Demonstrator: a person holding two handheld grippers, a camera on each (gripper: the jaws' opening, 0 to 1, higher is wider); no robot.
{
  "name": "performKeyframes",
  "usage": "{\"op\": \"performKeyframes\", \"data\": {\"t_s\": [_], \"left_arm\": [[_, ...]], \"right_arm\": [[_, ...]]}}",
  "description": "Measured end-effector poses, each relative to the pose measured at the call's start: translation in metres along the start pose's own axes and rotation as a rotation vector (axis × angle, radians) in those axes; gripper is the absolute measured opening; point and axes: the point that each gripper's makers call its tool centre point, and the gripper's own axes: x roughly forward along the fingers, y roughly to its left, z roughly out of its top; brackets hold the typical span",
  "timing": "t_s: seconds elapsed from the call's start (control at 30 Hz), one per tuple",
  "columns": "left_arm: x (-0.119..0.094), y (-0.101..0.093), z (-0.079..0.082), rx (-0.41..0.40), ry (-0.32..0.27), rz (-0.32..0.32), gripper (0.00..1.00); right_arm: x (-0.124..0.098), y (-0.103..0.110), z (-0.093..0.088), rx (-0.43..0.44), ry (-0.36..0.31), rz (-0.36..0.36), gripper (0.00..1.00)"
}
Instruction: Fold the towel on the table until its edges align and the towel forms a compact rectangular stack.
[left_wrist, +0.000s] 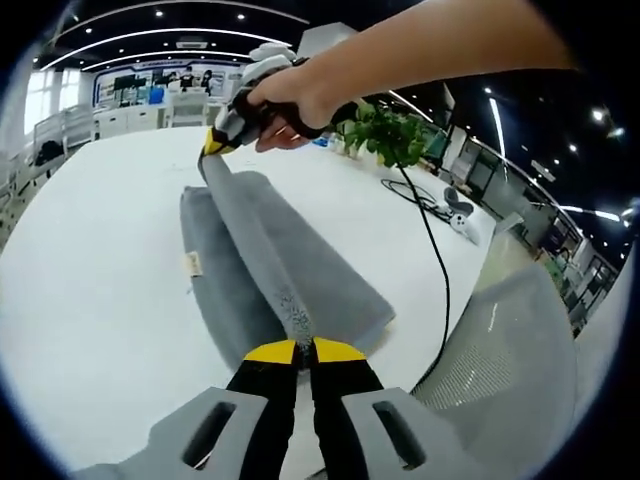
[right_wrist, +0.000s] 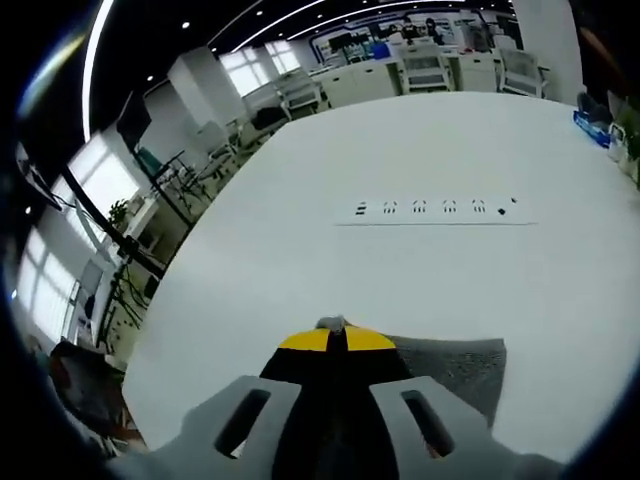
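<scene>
Towel (left_wrist: 262, 262) taut between both tongs (seemingly pinched), above table (left_wrist: 100, 280).

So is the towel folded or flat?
Partly folded: the towel lies doubled on the table, with one edge lifted taut between the left gripper and right gripper.

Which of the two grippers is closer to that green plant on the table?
The right gripper. It pinches the far end of the grey towel, close to the plant. The left gripper holds the near end, farther away.
</scene>
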Motion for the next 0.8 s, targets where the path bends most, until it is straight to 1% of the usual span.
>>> {"op": "performKeyframes", "data": {"t_s": [0.3, 0.53, 0.73, 0.77, 0.8], "left_arm": [[0.004, 0.008, -0.009, -0.017, 0.023, -0.010, 0.04], [0.005, 0.008, -0.013, -0.033, 0.036, -0.016, 0.05], [0.009, 0.014, -0.016, -0.044, 0.046, -0.011, 0.07], [0.009, 0.016, -0.017, -0.044, 0.048, -0.008, 0.08], [0.009, 0.016, -0.017, -0.042, 0.047, -0.006, 0.08]], "right_arm": [[0.013, 0.000, -0.010, 0.014, 0.010, -0.001, 0.00], [0.022, 0.004, -0.017, 0.014, 0.019, 0.000, 0.00], [0.026, 0.005, -0.017, 0.003, 0.016, 0.005, 0.01], [0.026, 0.006, -0.016, -0.003, 0.007, 0.013, 0.02], [0.027, 0.009, -0.013, -0.010, -0.010, 0.035, 0.02]]}}
